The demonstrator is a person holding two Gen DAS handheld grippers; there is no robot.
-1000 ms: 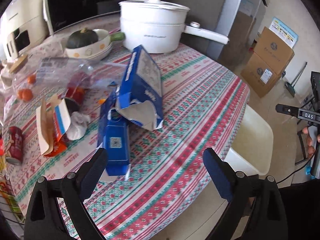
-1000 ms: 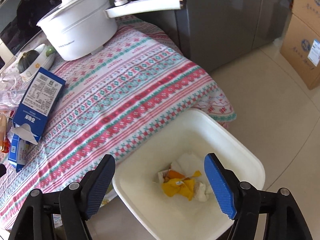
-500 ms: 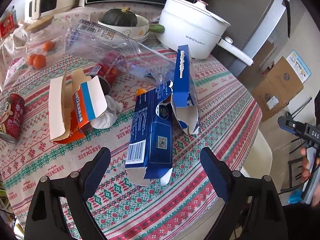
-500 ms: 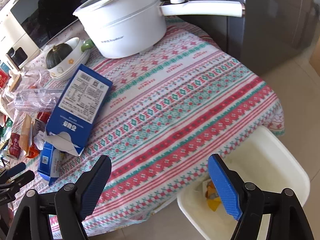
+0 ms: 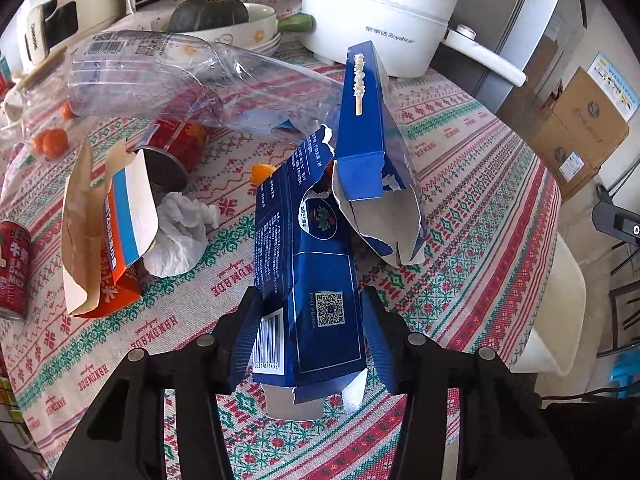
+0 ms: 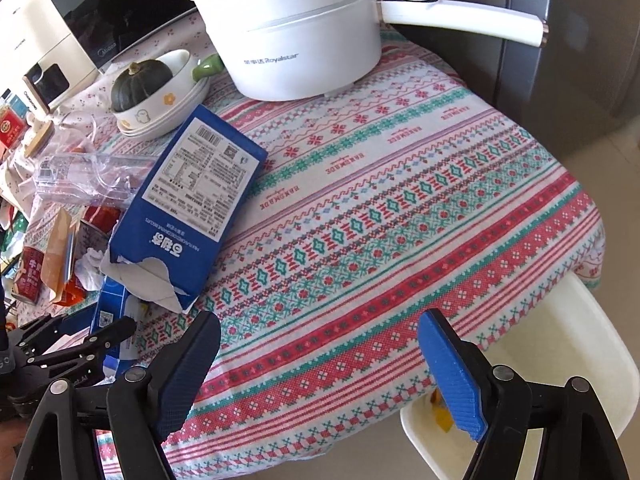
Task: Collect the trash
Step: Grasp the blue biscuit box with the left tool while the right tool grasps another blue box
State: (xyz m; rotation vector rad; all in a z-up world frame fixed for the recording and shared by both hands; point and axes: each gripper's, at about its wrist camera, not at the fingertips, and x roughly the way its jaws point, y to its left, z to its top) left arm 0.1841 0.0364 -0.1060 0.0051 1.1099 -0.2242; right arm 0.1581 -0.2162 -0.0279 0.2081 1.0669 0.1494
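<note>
My left gripper [image 5: 310, 336] has closed in around the near end of a flat dark-blue carton [image 5: 308, 272] lying on the patterned tablecloth; both pads press its sides. A second torn blue carton [image 5: 368, 148] leans behind it, also shown in the right wrist view [image 6: 188, 204]. Other trash lies to the left: an orange-and-white box [image 5: 108, 224], a crumpled tissue [image 5: 180, 232], a clear plastic bottle [image 5: 168, 80] and red cans [image 5: 14, 268]. My right gripper [image 6: 320, 368] is open and empty above the table's near edge, beside the white trash bin [image 6: 560, 392].
A white electric pot [image 6: 296, 36] with a long handle stands at the back of the table. A bowl with a green squash [image 6: 140, 80] sits beside it, a microwave [image 6: 100, 12] behind. Cardboard boxes [image 5: 580, 128] stand on the floor at the right.
My left gripper moved forward and down onto the flat blue carton and narrowed its jaws around it. My right gripper swung from over the bin toward the table, staying open.
</note>
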